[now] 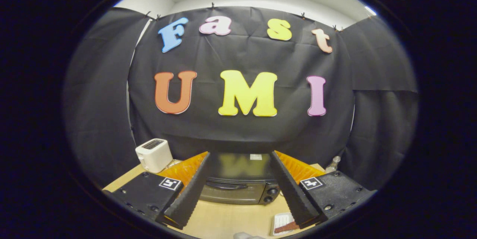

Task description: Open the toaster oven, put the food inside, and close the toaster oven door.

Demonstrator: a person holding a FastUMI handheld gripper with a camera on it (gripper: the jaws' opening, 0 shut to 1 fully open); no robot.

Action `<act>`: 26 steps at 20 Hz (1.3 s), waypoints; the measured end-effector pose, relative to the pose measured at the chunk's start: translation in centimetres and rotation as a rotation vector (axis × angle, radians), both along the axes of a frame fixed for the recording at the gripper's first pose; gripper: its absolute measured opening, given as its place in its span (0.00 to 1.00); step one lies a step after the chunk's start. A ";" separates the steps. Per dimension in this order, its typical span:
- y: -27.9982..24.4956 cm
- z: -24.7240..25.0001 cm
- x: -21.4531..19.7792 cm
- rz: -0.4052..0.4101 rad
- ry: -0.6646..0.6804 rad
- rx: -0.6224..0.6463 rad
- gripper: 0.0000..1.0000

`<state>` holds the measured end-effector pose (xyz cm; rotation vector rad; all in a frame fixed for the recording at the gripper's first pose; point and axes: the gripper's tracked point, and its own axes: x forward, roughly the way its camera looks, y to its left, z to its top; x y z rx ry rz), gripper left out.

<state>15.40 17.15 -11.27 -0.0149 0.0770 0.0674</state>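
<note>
Our gripper is spread wide with nothing between its fingers, and we see the toaster oven framed in the gap, ahead of the tips, standing on the worktop with its door shut and the handle running across the top of the door. The food sits on a small white plate just beside the right finger, partly hidden by it, so we cannot tell exactly what it is beyond a reddish-brown piece. From here we judge the main risks to be hooking the handle off-centre, so the door slips free and snaps back, or pushing the whole oven backward rather than pulling the door down; a careless swing could also sweep the plate off the worktop. We count one toaster oven, one white pop-up toaster off to the left, one plate, and two knobs on the oven's right side.
</note>
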 end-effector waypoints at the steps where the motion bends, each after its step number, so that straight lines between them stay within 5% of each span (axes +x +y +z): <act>1: 0.9 -1.5 1.2 0.004 0.023 0.006 1.00; 11: 3.5 -11.8 10.3 -0.039 0.189 0.031 1.00; 26: 2.9 -14.7 10.6 -0.021 0.246 0.036 1.00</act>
